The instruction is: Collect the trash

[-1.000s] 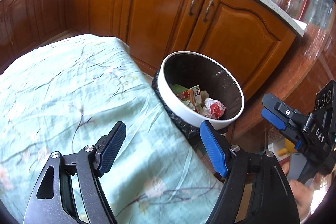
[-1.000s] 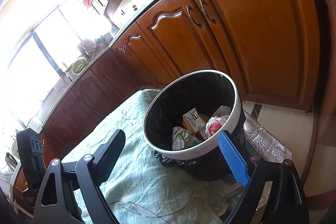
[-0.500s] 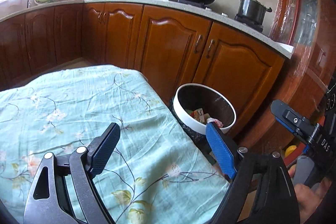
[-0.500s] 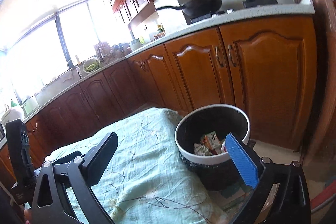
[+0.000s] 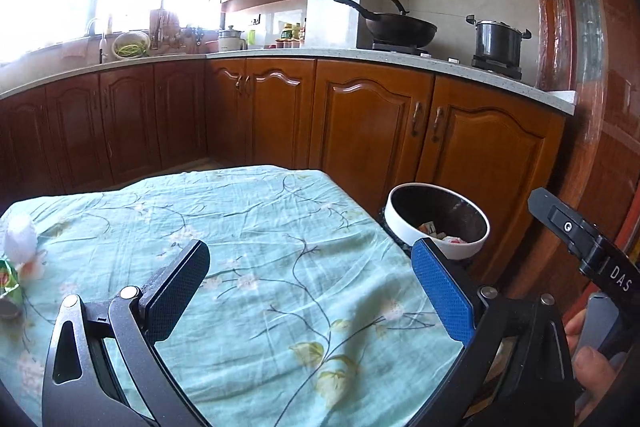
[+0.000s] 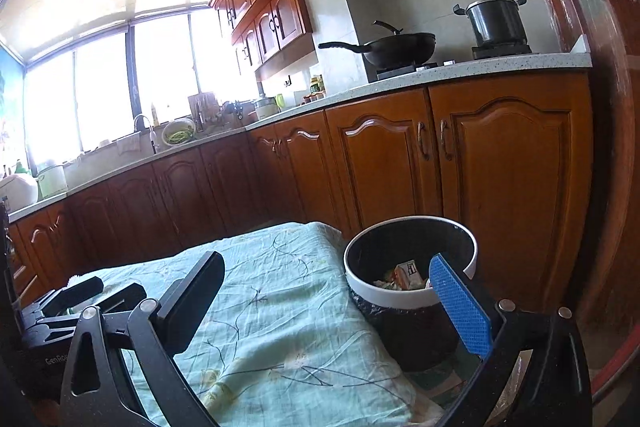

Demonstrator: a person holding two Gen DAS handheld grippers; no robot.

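Observation:
A round bin with a white rim point(image 5: 396, 227) and a black liner stands on the floor by the table's far right corner. In it lie a small carton point(image 6: 408, 273) and crumpled wrappers point(image 5: 440, 233). My left gripper point(image 5: 308, 247) hovers over the floral tablecloth point(image 5: 280, 219); its jaws are opening and nothing is between them. My right gripper point(image 6: 324, 261) is open and empty, its blue pad in front of the bin's rim point(image 6: 384, 297). At the table's left edge lie a white crumpled tissue point(image 5: 18, 239) and a green wrapper point(image 5: 10, 279).
Brown wooden cabinets point(image 5: 360, 131) run behind the table and the bin. A black wok point(image 5: 400, 27) and a dark pot point(image 5: 498, 43) sit on the stove above. A hand point(image 5: 592, 367) holds the right gripper's handle at the lower right of the left wrist view.
Both grippers have pulled back from above the bin and tilted upward, so the bin looks smaller and farther away. The left jaws have spread wider. The tissue and wrapper have come into view.

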